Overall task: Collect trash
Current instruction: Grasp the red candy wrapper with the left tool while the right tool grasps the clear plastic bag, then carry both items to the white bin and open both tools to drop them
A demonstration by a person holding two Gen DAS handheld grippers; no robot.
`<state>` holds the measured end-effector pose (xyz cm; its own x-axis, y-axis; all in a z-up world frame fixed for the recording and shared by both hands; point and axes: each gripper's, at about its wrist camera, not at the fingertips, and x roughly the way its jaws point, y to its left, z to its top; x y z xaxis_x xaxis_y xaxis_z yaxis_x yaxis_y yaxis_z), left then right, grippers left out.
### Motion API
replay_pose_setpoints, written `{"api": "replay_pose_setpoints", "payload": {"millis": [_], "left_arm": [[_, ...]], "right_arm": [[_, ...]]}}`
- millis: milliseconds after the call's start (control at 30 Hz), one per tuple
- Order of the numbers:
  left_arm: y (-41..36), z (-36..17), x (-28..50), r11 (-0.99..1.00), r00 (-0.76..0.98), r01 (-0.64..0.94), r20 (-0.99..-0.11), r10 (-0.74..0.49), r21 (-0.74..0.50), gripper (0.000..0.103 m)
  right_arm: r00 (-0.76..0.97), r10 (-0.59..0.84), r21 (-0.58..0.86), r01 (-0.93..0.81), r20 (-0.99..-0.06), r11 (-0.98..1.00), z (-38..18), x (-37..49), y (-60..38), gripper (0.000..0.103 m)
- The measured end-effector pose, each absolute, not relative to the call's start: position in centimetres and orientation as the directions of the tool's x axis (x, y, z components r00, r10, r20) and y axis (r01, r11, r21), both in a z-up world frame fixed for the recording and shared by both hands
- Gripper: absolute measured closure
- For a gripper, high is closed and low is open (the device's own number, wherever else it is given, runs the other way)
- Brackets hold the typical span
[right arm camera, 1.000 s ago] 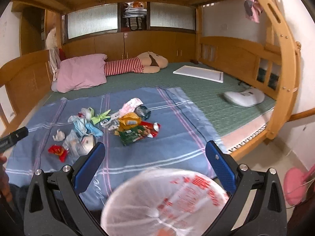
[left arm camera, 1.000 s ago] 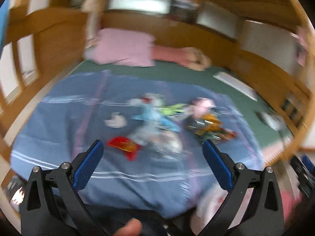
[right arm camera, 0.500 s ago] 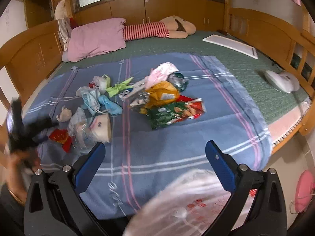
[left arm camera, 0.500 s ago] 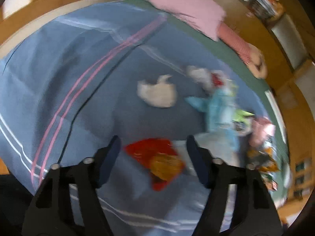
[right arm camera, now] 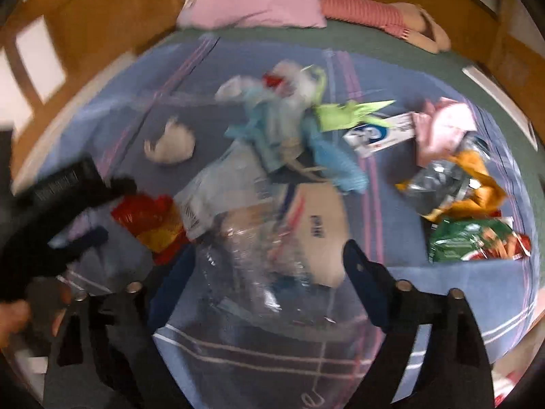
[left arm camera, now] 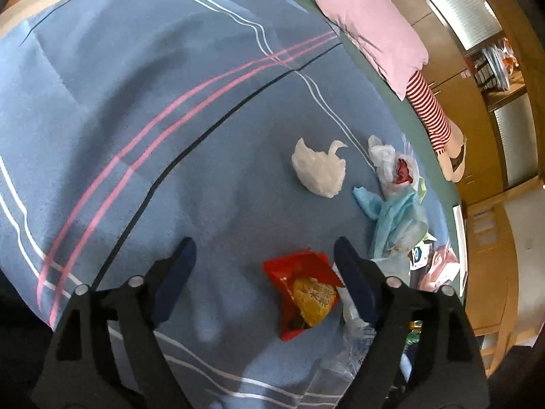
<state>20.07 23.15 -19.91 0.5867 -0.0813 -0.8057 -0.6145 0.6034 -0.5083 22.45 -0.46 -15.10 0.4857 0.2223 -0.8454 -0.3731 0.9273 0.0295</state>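
Observation:
Trash lies scattered on a blue striped blanket (left arm camera: 136, 109). My left gripper (left arm camera: 264, 248) is open just above the blanket, with a red and yellow snack wrapper (left arm camera: 301, 289) between its fingers, nearer the right one. A white crumpled tissue (left arm camera: 318, 170) and a light blue cloth (left arm camera: 391, 214) lie beyond. My right gripper (right arm camera: 269, 259) is open over a clear plastic bag (right arm camera: 245, 248). In the right wrist view the left gripper (right arm camera: 81, 214) sits by the red wrapper (right arm camera: 150, 221). Green (right arm camera: 470, 238) and orange (right arm camera: 470, 184) wrappers lie right.
A pink pillow (left arm camera: 371, 30) and a striped plush toy (left arm camera: 432, 116) lie at the bed's head. A wooden bed frame (right arm camera: 68, 41) runs around the mattress. A small white box (right arm camera: 381, 134) and a pink wrapper (right arm camera: 442, 126) lie among the trash.
My left gripper has dropped down to the blanket and closed in around the red wrapper. My right gripper has swung forward and down over the trash pile; the white bag below it has left view.

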Motion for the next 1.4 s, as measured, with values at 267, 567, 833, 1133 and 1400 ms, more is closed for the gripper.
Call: {"api": "replay_pose_setpoints", "payload": {"millis": [267,567,833,1133,1400], "left_arm": [[21.2,-19.5,21.1,0.698,0.575,-0.531,-0.809,-0.119,-0.481,0.015],[17.8,-20.1,23.3,0.838,0.508,-0.404,-0.852,-0.129,-0.367,0.071],[17.8,-16.6,21.9,0.856,0.658,-0.359,-0.751,-0.05,-0.372,0.077],[17.6,-15.4,21.4,0.821,0.74,-0.243,-0.646,-0.188,-0.517,0.077],[12.2,-12.8,22.0,0.729,0.702,0.21,-0.418,-0.576,-0.651,0.077]], "right_arm": [[0.501,0.336,0.175,-0.341,-0.797,0.923,-13.7,21.3,-2.9,0.083],[0.618,0.376,0.279,-0.253,-0.69,0.926,-9.4,18.3,-8.5,0.083],[0.633,0.374,0.278,-0.25,-0.678,0.927,-9.3,16.3,-10.4,0.083],[0.663,0.36,0.248,-0.262,-0.656,0.933,-8.0,14.6,-12.9,0.083],[0.631,0.212,0.029,-0.287,-0.746,0.958,-5.4,7.8,-20.6,0.083]]}}
